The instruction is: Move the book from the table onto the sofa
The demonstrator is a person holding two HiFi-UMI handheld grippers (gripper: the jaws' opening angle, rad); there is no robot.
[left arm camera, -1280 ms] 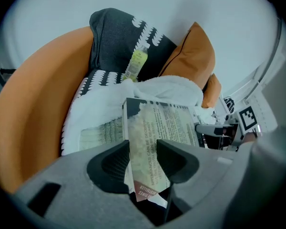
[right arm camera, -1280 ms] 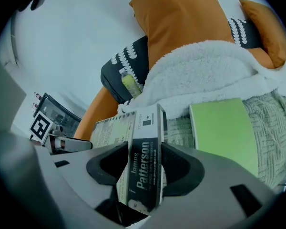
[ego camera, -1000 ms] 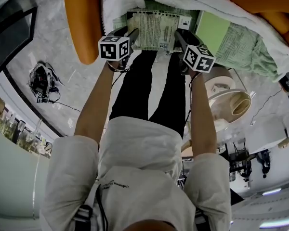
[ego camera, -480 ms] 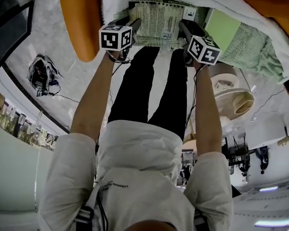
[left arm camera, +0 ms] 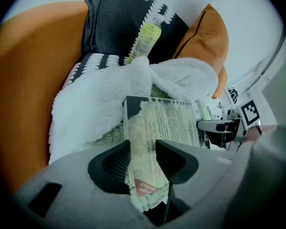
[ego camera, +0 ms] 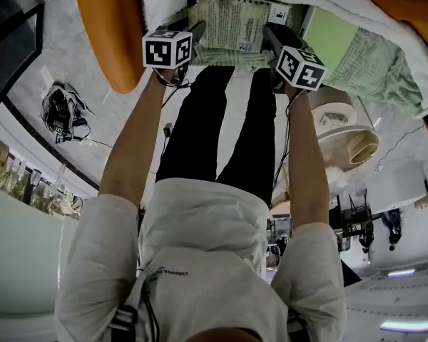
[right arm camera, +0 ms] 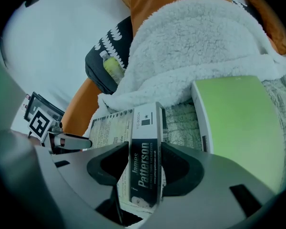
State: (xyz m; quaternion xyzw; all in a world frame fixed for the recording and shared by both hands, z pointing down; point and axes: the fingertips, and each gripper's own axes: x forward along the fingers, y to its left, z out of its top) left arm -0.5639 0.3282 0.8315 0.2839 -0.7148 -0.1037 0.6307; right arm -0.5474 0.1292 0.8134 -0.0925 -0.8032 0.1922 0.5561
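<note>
Two bare forearms reach forward from the person's pale top in the head view, each hand holding a gripper with a marker cube on it. The left gripper (ego camera: pixel 197 28) and the right gripper (ego camera: pixel 269 30) stand side by side with the book (ego camera: pixel 228 23) between them, one at each of its long sides.

In the left gripper view the fingers (left arm camera: pixel 115 162) are closed on the book's page edge, with the printed cover facing up and the paper filling the gap between them. In the right gripper view the fingers (right arm camera: pixel 181 168) are clamped on the spine, which bears the author's name in white on black.

The book is over the seat of the orange sofa (left arm camera: pixel 28 80), above a white fleece blanket (left arm camera: pixel 100 109) and a green patterned cloth (ego camera: pixel 371 66). Whether it touches them cannot be told. Just beside the book, on the right gripper's side, a flat pale-green thing (right arm camera: pixel 238 123) lies on the patterned cloth.

Farther back, a dark cushion (left arm camera: pixel 109 27) with a white toothed pattern leans against the sofa's back. A yellow-green bottle (left arm camera: pixel 145 37) lies on it, and an orange cushion (left arm camera: pixel 205 46) stands beside it.
</note>
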